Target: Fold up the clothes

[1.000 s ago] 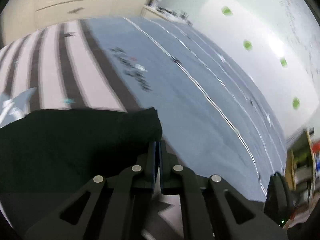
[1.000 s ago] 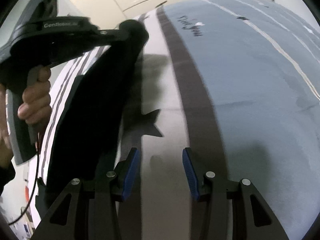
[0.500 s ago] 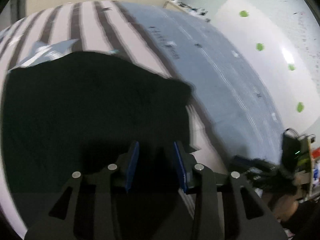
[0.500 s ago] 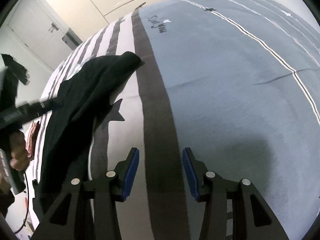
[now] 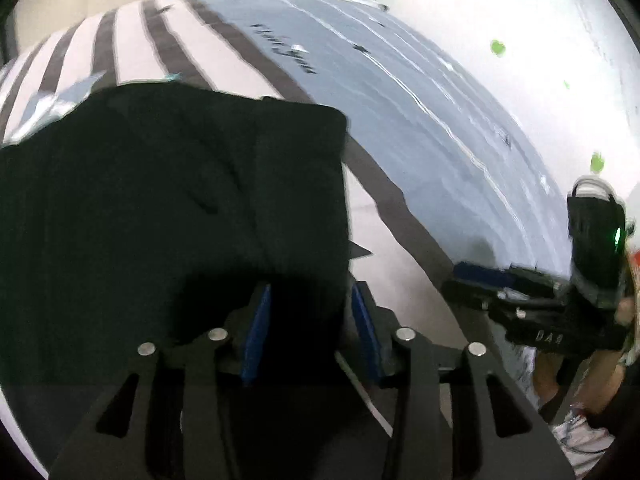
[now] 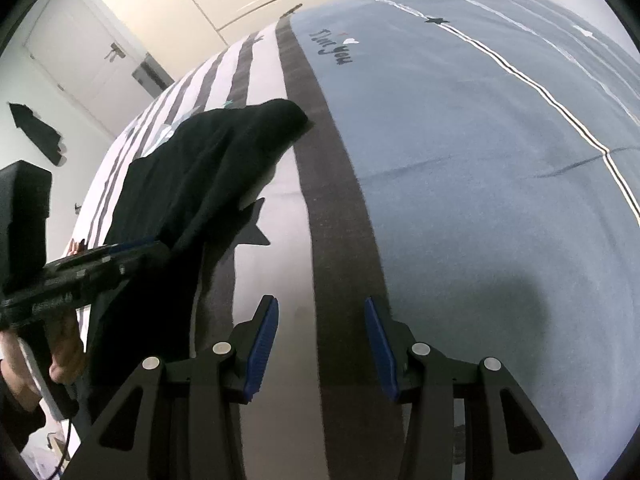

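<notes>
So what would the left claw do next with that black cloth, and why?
Probably lift the left gripper up and away. Its jaws have just been opening, and the black garment lies loosely between them, not pinched, already resting on the striped bed cover. The right gripper is open and empty over the bed cover, so nothing else holds the garment.

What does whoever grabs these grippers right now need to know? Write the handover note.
Left gripper: open, its fingers have just been opening; the near edge of the black garment lies between them, not pinched.
Right gripper: open and empty, over the bedspread to the right of the garment.
Garment: on the striped part of the bedspread, beside the wide dark stripe, bunched and uneven.
Done: garment laid down on the bed.
Left: probably flatten it, then finish the folds; it does not look neatly folded yet.
</notes>
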The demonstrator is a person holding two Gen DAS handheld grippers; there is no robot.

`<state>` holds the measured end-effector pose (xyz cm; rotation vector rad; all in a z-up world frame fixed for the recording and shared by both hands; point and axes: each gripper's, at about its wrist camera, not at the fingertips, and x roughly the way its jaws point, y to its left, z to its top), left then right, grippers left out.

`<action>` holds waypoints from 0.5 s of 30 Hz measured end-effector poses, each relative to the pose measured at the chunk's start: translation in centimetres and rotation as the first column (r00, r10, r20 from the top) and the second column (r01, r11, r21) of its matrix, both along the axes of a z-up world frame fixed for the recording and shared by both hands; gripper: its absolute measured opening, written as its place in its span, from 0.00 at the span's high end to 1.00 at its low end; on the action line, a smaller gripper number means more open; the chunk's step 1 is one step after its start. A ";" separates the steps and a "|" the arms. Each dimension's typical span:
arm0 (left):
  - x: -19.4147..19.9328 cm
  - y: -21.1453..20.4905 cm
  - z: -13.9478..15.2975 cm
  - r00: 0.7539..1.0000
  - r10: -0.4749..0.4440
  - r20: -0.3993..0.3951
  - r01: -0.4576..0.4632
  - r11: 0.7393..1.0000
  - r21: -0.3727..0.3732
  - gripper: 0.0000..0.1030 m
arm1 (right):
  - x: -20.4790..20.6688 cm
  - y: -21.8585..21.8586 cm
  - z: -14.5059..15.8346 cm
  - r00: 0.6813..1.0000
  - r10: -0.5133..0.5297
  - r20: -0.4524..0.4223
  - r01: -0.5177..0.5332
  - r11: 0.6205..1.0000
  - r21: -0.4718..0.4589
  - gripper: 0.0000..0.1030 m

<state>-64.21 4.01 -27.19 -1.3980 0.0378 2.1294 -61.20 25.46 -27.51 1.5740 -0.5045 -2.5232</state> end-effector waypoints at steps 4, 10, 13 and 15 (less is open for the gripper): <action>1.6 1.8 0.7 0.996 -0.047 -0.076 0.044 0.998 -0.046 0.61 | 0.3 0.6 -0.3 1.000 -0.018 0.008 0.018 1.000 0.002 0.60; 1.9 1.2 1.8 0.993 -0.014 -0.120 0.015 1.000 0.005 0.57 | 0.1 0.6 -0.5 1.000 -0.023 0.013 0.023 1.000 0.003 0.60; 0.1 1.7 0.3 0.999 0.003 -0.041 -0.001 0.999 0.042 0.55 | 0.0 0.6 -0.5 1.000 -0.024 0.013 0.024 1.000 -0.001 0.60; -0.9 2.1 -0.6 1.000 0.017 -0.007 -0.017 0.999 0.030 0.55 | -0.1 0.5 -0.5 1.000 -0.024 0.013 0.024 1.000 -0.002 0.60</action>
